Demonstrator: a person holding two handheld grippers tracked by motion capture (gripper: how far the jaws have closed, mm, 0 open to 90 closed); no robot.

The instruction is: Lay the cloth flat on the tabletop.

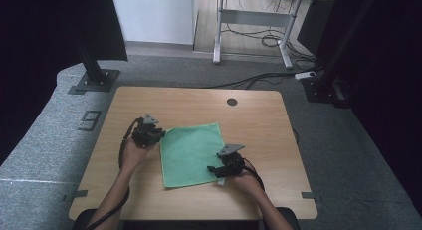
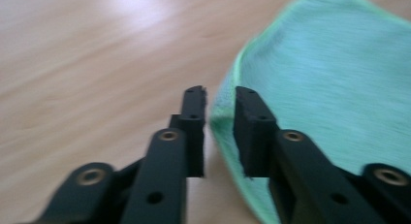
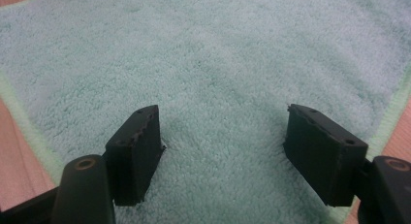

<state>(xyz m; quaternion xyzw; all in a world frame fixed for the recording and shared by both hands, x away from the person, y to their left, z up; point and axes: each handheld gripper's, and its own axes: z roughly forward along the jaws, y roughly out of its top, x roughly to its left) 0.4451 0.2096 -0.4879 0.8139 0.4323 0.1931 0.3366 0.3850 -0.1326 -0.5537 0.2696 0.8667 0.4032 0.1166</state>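
Cloth (image 1: 191, 154) flat on counter (image 1: 259, 120): my left hand-held gripper (image 2: 220, 100), jaws narrowly parted, should pinch its near edge; right hand-held gripper (image 3: 223, 124) hovers spread above it.

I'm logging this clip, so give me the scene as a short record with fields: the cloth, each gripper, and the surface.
cloth: green cloth, spread flat
surface: wooden table
left gripper: at the cloth's left edge, jaws narrowly apart, cloth edge in the gap, grip unclear
right gripper: jaws wide open over the cloth's near right corner
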